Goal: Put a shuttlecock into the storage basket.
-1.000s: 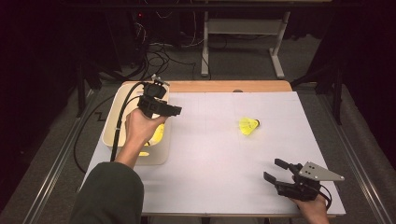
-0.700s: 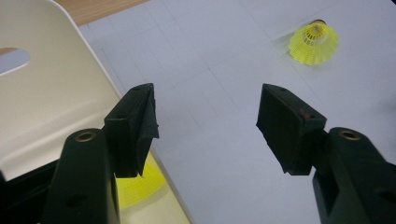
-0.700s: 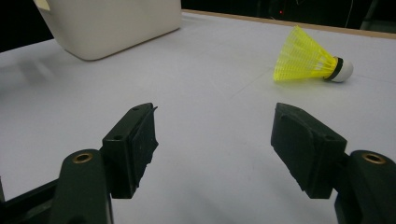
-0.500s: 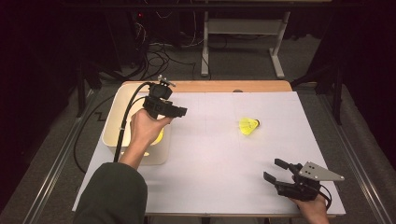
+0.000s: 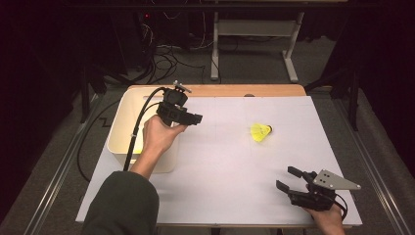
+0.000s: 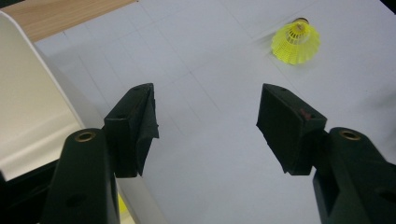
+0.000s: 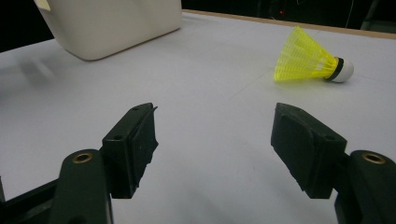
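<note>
A dark room with cables on the floor surrounds a bench (image 5: 220, 166) covered by a white sheet, its wooden edge showing at the top. Right of centre in the high view lies a yellow shuttlecock (image 5: 261, 131) on its side, cork end toward the right, touching nothing else. At the left edge of the bench stands a cream tub (image 5: 119, 128) with something yellow inside, too hidden to name. The left gripper (image 5: 195, 118) hovers at the tub's right rim, held in a hand that enters from the lower left; its jaws stand wide apart with nothing between them, and in the left gripper view the shuttlecock sits in the upper right, well apart from them. The right gripper (image 5: 287, 178) is low at the lower right of the bench, jaws likewise spread and empty, pointing toward the shuttlecock, which lies well beyond them.
</note>
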A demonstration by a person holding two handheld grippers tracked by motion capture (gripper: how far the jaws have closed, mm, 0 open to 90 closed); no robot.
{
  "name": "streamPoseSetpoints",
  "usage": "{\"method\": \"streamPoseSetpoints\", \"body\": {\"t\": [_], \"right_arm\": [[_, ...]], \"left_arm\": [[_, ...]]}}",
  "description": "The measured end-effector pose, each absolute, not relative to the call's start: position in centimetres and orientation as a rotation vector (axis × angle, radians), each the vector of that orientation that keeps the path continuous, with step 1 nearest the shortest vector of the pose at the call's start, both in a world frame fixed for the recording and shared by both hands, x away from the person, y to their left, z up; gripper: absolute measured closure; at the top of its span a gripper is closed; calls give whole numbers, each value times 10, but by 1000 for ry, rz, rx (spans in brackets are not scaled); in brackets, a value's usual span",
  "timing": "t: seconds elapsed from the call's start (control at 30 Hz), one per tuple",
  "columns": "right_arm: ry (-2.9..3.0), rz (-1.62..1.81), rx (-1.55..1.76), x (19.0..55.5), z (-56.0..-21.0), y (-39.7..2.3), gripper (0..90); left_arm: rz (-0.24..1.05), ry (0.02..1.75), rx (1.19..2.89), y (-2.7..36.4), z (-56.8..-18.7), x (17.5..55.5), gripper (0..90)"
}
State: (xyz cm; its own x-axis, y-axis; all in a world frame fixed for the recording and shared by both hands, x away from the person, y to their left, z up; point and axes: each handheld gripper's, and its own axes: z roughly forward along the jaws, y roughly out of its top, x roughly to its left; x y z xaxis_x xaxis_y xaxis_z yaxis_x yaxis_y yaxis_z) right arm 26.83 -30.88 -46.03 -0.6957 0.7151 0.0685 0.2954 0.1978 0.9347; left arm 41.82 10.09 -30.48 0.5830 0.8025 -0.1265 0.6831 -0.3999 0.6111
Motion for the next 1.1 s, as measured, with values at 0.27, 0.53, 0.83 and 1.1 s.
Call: {"method": "streamPoseSetpoints", "body": {"t": [0.27,0.53,0.83,1.1], "right_arm": [[2097,1504,945,268,-460,-309,317],[2098,1504,945,268,-460,-309,317],[2098,1504,945,268,-460,-309,317],[2098,1504,944,268,-460,-309,317]], "left_arm": [[243,1163,2195,94,-307,417,381],[241,1153,2193,88,-309,414,381],[231,1143,2199,83,-315,413,380],[221,1133,2200,77,-317,412,380]]}}
